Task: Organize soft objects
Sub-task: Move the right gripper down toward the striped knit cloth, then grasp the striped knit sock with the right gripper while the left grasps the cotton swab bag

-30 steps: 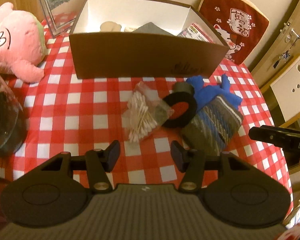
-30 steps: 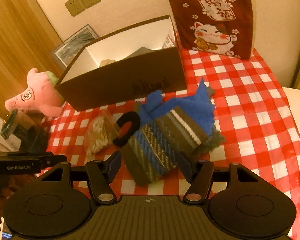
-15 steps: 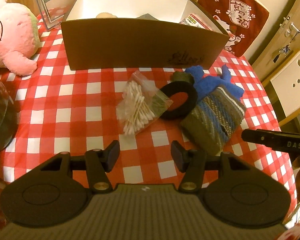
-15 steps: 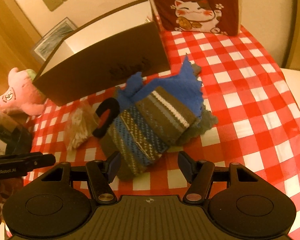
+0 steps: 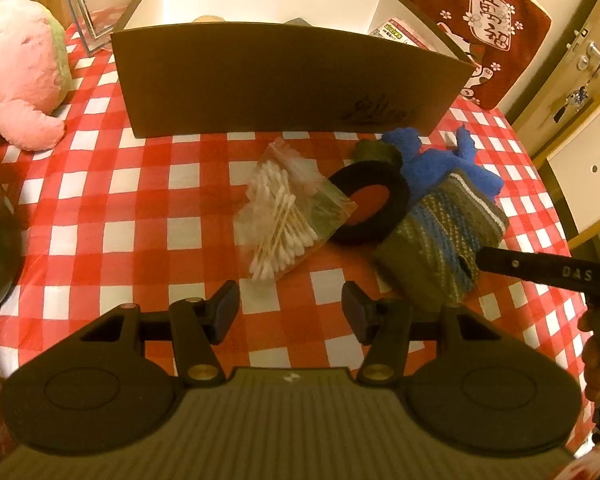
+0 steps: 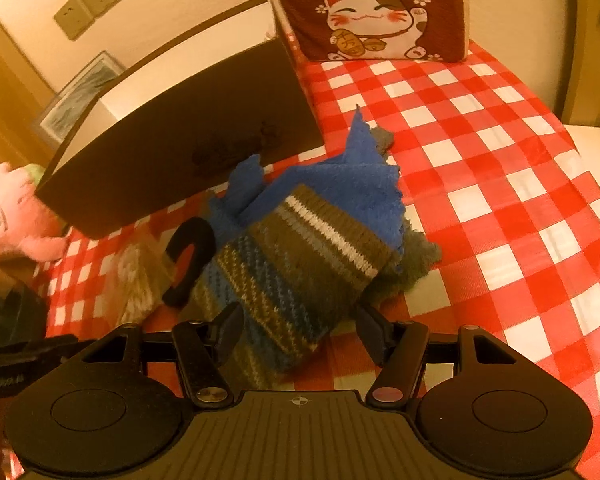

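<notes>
From where I stand, the right gripper [image 6: 298,326] is spread wide with nothing in it, its jaws straddling the near end of the striped knit piece [image 6: 300,264], which lies flat on the checked tablecloth [image 6: 500,184] just in front of the brown box [image 6: 188,148]. A blue fuzzy cloth [image 6: 340,184] sits partly under the knit's far end, with a grey scrap [image 6: 416,252] peeking out beside it, and a black ring [image 6: 188,256] touches its left edge. To take the knit cleanly, I'd say the jaws should come down low so both pads catch the full thickness of the fabric, and pinch a little in from the edge rather than at its very tip, or it will likely slip out on the lift. Lifting straight up before heading for the box should help the blue cloth and the ring stay behind. The left gripper [image 5: 290,310] hangs open and empty above bare cloth, just short of the bag of cotton swabs [image 5: 284,212], clear of the other's path.
</notes>
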`<state>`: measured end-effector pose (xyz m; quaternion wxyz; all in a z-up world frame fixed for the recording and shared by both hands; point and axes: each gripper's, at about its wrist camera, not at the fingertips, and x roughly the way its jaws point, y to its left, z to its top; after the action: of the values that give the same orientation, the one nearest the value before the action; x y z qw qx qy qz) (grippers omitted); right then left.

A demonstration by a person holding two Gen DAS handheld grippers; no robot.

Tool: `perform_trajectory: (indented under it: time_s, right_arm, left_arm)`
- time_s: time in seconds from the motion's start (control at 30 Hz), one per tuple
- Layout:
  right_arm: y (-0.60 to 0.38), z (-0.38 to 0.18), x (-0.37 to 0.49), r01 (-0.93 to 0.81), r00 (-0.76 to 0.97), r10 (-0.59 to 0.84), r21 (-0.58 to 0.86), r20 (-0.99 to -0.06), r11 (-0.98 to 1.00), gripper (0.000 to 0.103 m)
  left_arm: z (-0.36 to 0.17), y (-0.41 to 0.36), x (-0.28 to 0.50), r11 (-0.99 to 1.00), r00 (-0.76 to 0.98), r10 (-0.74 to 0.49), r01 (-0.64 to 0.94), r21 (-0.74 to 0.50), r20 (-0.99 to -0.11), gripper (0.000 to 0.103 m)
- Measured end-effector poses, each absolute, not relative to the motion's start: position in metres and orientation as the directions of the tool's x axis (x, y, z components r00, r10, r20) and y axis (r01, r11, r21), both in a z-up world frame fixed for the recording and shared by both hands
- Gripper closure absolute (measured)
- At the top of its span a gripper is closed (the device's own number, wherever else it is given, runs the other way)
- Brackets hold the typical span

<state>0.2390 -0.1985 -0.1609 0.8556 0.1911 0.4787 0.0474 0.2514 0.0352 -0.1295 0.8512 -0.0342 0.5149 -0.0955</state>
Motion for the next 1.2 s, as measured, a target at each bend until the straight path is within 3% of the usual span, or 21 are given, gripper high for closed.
perform_trajectory:
  time_s: [0.1, 0.13, 0.17, 0.23, 0.27, 0.4, 0.63, 0.93, 1.03, 1.17, 1.2]
  right_arm:
    - [-0.198, -0.165, 0.244, 0.113, 0.544, 0.251, 0.366, -0.801, 0.924, 0.043]
    - [-0.197, -0.166, 0.245, 0.113, 0.55, 0.24, 0.356, -0.8, 0.928, 0.05]
    - [-0.196, -0.166, 0.246, 0.11, 0.553, 0.226, 0.339, -0.802, 0.934, 0.068]
    - [-0.197, -0.168, 0.246, 0.101, 0.551, 0.218, 0.323, -0.806, 0.941, 0.078]
    - [-0.198, -0.167, 0.245, 0.097, 0.559, 0.22, 0.327, -0.799, 0.94, 0.09]
    - [-0.202, -0.155, 0.238, 0.055, 0.59, 0.213, 0.303, -0.778, 0.952, 0.094]
    - [-0.229, -0.13, 0.221, 0.007, 0.594, 0.205, 0.26, -0.778, 0.966, 0.094]
    - [-0.275, -0.144, 0.212, 0.152, 0.541, 0.121, 0.239, -0.832, 0.959, 0.091]
    - [-0.281, -0.146, 0.21, 0.175, 0.529, 0.113, 0.238, -0.841, 0.955, 0.081]
    - [-0.285, -0.144, 0.206, 0.206, 0.543, 0.111, 0.261, -0.832, 0.943, 0.049]
    - [-0.286, -0.143, 0.205, 0.219, 0.548, 0.108, 0.267, -0.829, 0.939, 0.045]
  left_arm:
    - [-0.133, 0.033, 0.255, 0.979, 0.452, -0.197, 0.137, -0.151, -0.87, 0.049]
    - [-0.134, 0.032, 0.256, 0.979, 0.452, -0.196, 0.139, -0.148, -0.87, 0.049]
    - [-0.135, 0.032, 0.258, 0.979, 0.451, -0.195, 0.141, -0.146, -0.871, 0.049]
    - [-0.138, 0.032, 0.261, 0.979, 0.448, -0.194, 0.142, -0.145, -0.873, 0.049]
    - [-0.138, 0.032, 0.262, 0.979, 0.447, -0.193, 0.142, -0.143, -0.873, 0.049]
    - [-0.142, 0.032, 0.265, 0.98, 0.447, -0.19, 0.142, -0.14, -0.874, 0.049]
    - [-0.147, 0.032, 0.272, 0.979, 0.439, -0.191, 0.154, -0.136, -0.878, 0.049]
    - [-0.16, 0.027, 0.287, 0.978, 0.425, -0.182, 0.17, -0.12, -0.886, 0.043]
    - [-0.165, 0.028, 0.298, 0.982, 0.426, -0.167, 0.156, -0.11, -0.889, 0.043]
    - [-0.17, 0.028, 0.313, 0.983, 0.427, -0.176, 0.133, -0.13, -0.887, 0.043]
    - [-0.172, 0.028, 0.316, 0.982, 0.428, -0.18, 0.126, -0.139, -0.886, 0.043]
